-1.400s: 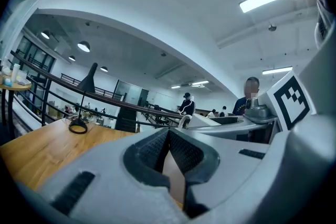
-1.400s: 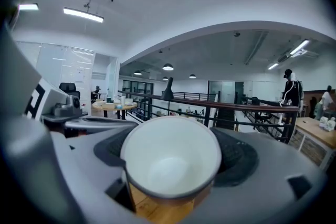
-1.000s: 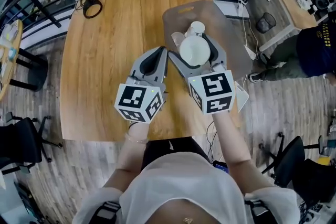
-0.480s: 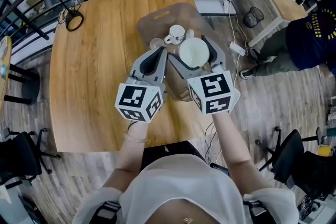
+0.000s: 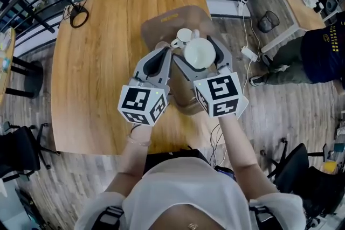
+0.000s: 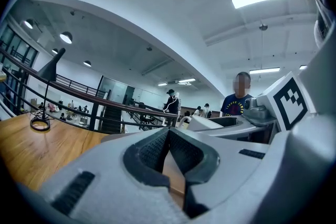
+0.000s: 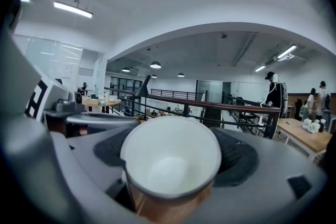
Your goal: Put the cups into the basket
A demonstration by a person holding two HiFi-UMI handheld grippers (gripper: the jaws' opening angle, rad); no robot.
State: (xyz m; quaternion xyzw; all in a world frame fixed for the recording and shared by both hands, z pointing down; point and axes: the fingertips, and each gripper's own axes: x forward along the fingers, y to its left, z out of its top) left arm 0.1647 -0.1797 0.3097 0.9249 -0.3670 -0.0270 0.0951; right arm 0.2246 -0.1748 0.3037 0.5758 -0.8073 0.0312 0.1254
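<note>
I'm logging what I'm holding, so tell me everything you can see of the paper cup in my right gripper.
The paper cup is a disposable one, white inside and brown paper outside, with a thin round rim. It looks empty and undented. The right gripper is shut on it, with one jaw against each side of its wall. In the head view its open mouth faces upward.

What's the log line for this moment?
right gripper: shut on white-lined brown paper cup | left gripper: shut, empty | cup: empty inside
</note>
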